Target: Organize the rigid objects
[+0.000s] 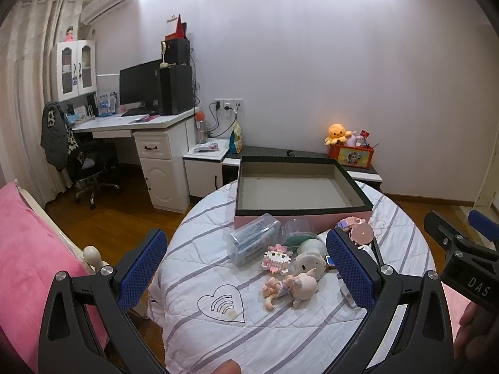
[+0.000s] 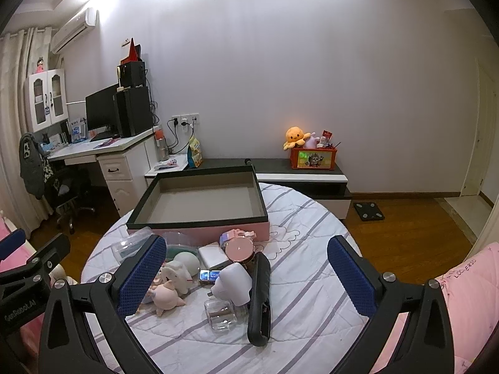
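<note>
I take the open pink box (image 1: 299, 218) as my landmark: it stands at the far side of the round table (image 1: 193, 283), its dark rim up and its grey floor bare, which I read as the container set ready to receive the clutter piled just in front of its near wall. That pile looks dumped rather than arranged. A clear case (image 1: 254, 243) lies on its side off the box's front left corner, a pink brick figure (image 1: 277, 257) and a small doll (image 1: 290, 286) lie nearer to me than that, and a round rose-coloured tin (image 2: 239, 248) sits close against the box's front wall with a white adapter (image 2: 232, 288), a clear bottle (image 2: 222, 313) and a long black case (image 2: 260, 299) strung out toward me from it. I hold both grippers raised and back from the box, above the near half of the table. The left gripper (image 1: 246, 277) has its blue pads spread wide with nothing between them; the doll and brick figure lie below and ahead of that gap, untouched. The right gripper (image 2: 246, 277) is likewise spread and empty, and the adapter, bottle and black case sit ahead within its span, none in contact. I judge nothing is boxed yet, and the first pick is still to be made.
</note>
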Motion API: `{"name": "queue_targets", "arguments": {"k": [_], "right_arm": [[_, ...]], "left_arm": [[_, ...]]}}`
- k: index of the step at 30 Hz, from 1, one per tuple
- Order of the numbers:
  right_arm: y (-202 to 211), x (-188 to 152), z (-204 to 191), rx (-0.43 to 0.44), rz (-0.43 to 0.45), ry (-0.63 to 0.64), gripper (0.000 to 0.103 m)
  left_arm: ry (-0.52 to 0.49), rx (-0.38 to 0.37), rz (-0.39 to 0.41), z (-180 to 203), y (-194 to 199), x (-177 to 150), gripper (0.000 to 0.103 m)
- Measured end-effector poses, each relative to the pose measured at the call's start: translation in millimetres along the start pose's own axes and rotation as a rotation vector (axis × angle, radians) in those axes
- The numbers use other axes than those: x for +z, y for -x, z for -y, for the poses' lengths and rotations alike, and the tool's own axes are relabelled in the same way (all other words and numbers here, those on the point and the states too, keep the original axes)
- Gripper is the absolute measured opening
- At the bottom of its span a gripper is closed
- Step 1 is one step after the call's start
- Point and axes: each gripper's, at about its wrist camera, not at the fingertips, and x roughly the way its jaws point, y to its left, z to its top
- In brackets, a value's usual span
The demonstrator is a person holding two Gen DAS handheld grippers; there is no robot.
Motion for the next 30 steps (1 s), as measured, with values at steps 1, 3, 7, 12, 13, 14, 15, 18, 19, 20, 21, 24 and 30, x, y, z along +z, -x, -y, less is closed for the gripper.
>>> {"name": "queue_targets", "arguments": {"k": [1,3,7,12,13,14,15,18,19,20,21,24,30], "right_arm": [[-3,-2,1,-0.002,-0.009,0.002,0.103],[-10,-8,4,-0.001,-0.031,0.006,0.103],[-28,-25,14,-0.008,-0.102,0.003,0.103],[-55,-53,27,-0.018,-0.209,0.003,0.103],[-60,-57,30,-0.016,-0.228,0.000,0.103],[-63,-61,32,-0.013,-0.240,-0.002,0.103],[-70,-66,34,-0.010,-0.263,-0.002,0.103],[-81,-74,36,-0.011,-0.301,0.003,0.103],[-83,-77,37,-0.009,-0.309,0.002,0.103],[-86,-78,37,0.001,-0.318,0.001,0.103],[-90,-79,37,0.009,-0.327,-0.003,0.103],[-96,-80,42,0.006,-0.337,-0.023,0.103],[-112,-83,45,0.010,-0.379,-0.014,0.103]], "left_arm": [[-0.002,0.001,-0.005,0,-2,-1,0.103],[-0.005,0.000,-0.023,2,-8,-4,0.103],[-0.011,-0.005,-0.084,5,-28,-19,0.103],[-0.027,-0.024,-0.169,14,-55,-41,0.103],[-0.029,-0.026,-0.182,15,-59,-44,0.103],[-0.031,-0.029,-0.199,17,-65,-48,0.103],[-0.034,-0.033,-0.211,19,-68,-51,0.103],[-0.035,-0.046,-0.241,24,-80,-59,0.103],[-0.032,-0.054,-0.256,25,-84,-61,0.103],[-0.029,-0.062,-0.270,27,-88,-64,0.103],[-0.028,-0.066,-0.277,27,-90,-65,0.103],[-0.027,-0.074,-0.302,32,-101,-69,0.103],[-0.013,-0.078,-0.344,41,-122,-73,0.103]]}}
